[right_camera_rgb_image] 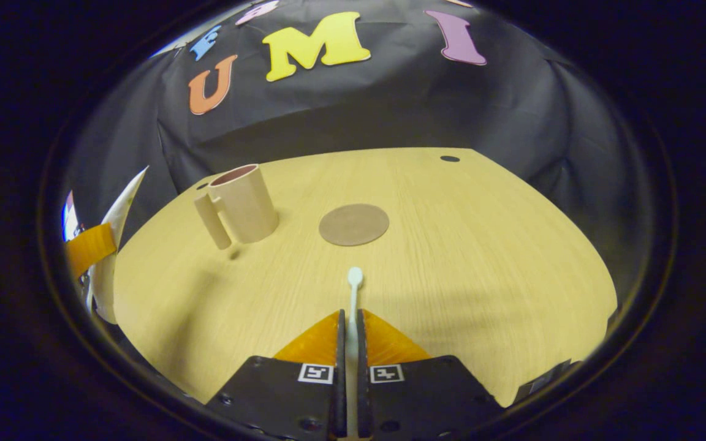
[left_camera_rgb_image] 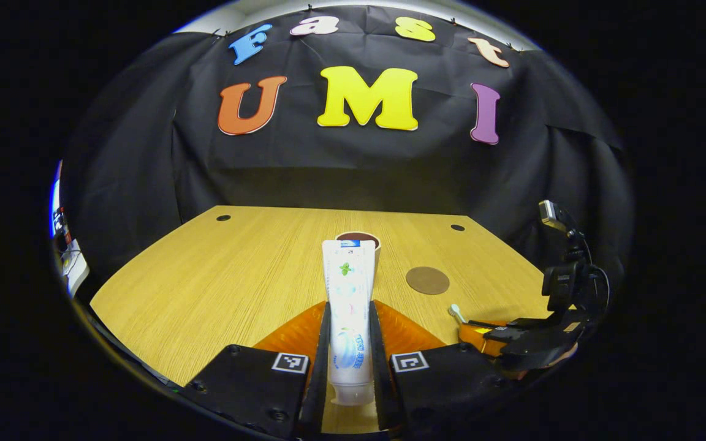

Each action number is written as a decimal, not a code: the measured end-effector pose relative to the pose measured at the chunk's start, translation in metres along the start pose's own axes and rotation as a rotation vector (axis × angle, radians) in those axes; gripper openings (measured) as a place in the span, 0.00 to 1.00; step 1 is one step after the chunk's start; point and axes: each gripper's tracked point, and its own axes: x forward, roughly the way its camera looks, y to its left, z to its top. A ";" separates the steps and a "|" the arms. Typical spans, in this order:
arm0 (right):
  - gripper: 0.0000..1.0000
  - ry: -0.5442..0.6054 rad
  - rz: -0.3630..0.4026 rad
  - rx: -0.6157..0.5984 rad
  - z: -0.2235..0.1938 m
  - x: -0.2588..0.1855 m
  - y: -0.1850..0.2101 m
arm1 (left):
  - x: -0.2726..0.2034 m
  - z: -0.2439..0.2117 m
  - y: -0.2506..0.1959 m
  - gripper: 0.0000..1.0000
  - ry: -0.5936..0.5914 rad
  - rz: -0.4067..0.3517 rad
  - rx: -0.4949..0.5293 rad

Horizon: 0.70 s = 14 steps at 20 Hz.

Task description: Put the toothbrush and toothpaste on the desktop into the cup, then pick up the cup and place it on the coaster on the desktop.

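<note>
My left gripper [left_camera_rgb_image: 349,306] is shut on a white toothpaste tube [left_camera_rgb_image: 349,306] that points forward over the wooden desktop [left_camera_rgb_image: 218,288]. Just beyond the tube's far end the rim of the beige cup [left_camera_rgb_image: 358,238] peeks out. The round brown coaster [left_camera_rgb_image: 428,280] lies to its right. My right gripper [right_camera_rgb_image: 349,315] is shut on a white toothbrush [right_camera_rgb_image: 353,288] whose head sticks out ahead of the fingers. In the right gripper view the cup [right_camera_rgb_image: 239,205] stands with its handle at far left and the coaster [right_camera_rgb_image: 353,224] lies straight ahead. The right gripper [left_camera_rgb_image: 482,327] with the toothbrush head [left_camera_rgb_image: 456,313] shows at lower right of the left gripper view.
The desktop [right_camera_rgb_image: 482,245] has small dark holes [left_camera_rgb_image: 223,217] near its back corners. Black cloth walls close the back and sides. The toothpaste tube held by the left gripper [right_camera_rgb_image: 114,245] appears at the left edge of the right gripper view.
</note>
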 end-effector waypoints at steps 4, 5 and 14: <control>0.00 -0.010 0.037 0.008 0.004 -0.003 0.002 | 0.012 0.046 -0.008 0.35 -0.096 -0.027 0.004; 0.00 -0.026 0.045 0.008 0.008 -0.006 0.002 | 0.018 0.061 -0.011 0.35 -0.129 -0.040 0.000; 0.00 -0.220 0.070 0.002 0.045 -0.071 -0.023 | 0.110 0.135 -0.014 0.35 -0.377 -0.083 -0.086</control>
